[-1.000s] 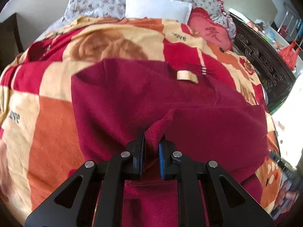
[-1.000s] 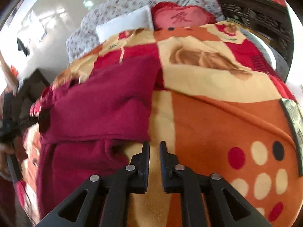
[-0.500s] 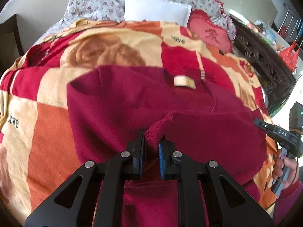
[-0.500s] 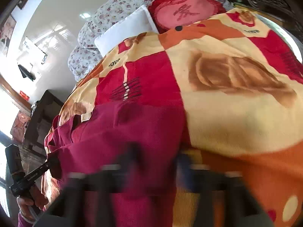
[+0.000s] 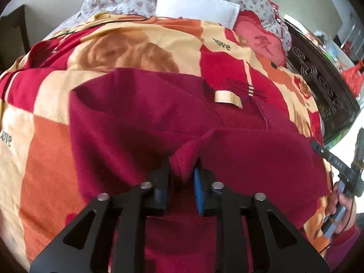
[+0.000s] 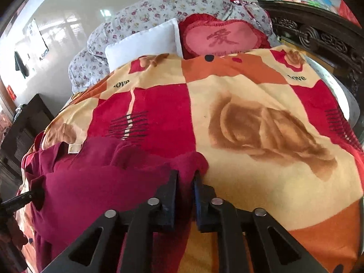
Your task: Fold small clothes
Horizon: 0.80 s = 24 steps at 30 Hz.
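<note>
A dark red fleece garment (image 5: 141, 122) lies on the patterned blanket (image 5: 45, 154), with a beige label (image 5: 227, 99) at its neck. My left gripper (image 5: 182, 177) is shut on a bunched fold of its near edge. In the right wrist view the same garment (image 6: 95, 177) lies at the lower left, and my right gripper (image 6: 185, 182) is shut on its right corner. The right gripper also shows at the right edge of the left wrist view (image 5: 318, 150), touching the garment's right edge.
A white pillow (image 6: 145, 43), a red heart cushion (image 6: 223, 38) and a flowered quilt (image 6: 141, 16) lie at the head of the bed. A dark carved wooden frame (image 6: 318, 38) runs along the right side. A dark cabinet (image 6: 25, 122) stands at the left.
My right gripper moved from the bare blanket over to the garment's right corner and shut on it. My left gripper kept its hold and lifted the fold slightly forward.
</note>
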Motion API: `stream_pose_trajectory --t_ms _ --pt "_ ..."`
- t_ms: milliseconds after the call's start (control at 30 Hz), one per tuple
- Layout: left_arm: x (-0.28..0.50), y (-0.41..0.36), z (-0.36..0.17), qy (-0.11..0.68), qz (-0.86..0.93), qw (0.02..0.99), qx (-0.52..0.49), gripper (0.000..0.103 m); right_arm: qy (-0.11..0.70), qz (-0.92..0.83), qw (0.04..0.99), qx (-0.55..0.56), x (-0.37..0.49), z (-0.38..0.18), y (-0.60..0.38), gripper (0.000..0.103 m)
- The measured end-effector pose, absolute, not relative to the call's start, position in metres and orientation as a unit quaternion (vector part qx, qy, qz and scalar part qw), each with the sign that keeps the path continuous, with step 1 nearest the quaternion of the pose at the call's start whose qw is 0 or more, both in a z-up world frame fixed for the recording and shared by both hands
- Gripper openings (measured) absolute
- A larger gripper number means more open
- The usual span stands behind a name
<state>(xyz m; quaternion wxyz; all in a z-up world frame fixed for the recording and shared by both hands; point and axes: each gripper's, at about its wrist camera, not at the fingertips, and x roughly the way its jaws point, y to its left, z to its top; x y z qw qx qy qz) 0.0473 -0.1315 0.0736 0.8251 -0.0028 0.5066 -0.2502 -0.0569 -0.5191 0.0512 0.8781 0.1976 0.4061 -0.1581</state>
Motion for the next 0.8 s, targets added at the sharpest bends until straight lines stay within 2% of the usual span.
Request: stream_pose_trajectory --t_ms 33,133,200,233,433,500,600,800 --pt "0.047 -0.128 0.077 0.505 -0.245 0.828 -0.002 0.025 0.401 -0.170 0.877 0.201 -0.066 0.058 -0.521 0.033" --pt "0.043 -0.113 0.090 0.487 -0.229 0.843 -0.002 0.028 0.380 -0.146 0.888 0.214 -0.085 0.079 -0.514 0.033" --pt "0.041 -0.106 0.096 0.481 -0.226 0.847 -0.011 0.038 0.373 -0.127 0.895 0.208 -0.096 0.089 -0.500 0.033" --pt "0.039 -0.104 0.097 0.478 -0.227 0.848 -0.016 0.039 0.371 -0.115 0.899 0.201 -0.100 0.092 -0.490 0.033" --pt "0.035 -0.116 0.087 0.482 -0.212 0.850 0.002 0.039 0.406 -0.079 0.897 0.157 -0.105 0.076 -0.446 0.032" --pt "0.036 -0.119 0.077 0.485 -0.194 0.853 0.011 0.039 0.417 -0.089 0.892 0.149 -0.107 0.066 -0.442 0.029" --pt "0.040 -0.121 0.060 0.493 -0.175 0.852 0.021 0.039 0.439 -0.108 0.878 0.159 -0.110 0.047 -0.448 0.025" --pt "0.039 -0.127 0.052 0.487 -0.168 0.856 0.041 0.040 0.431 -0.121 0.872 0.196 -0.117 0.030 -0.465 0.024"
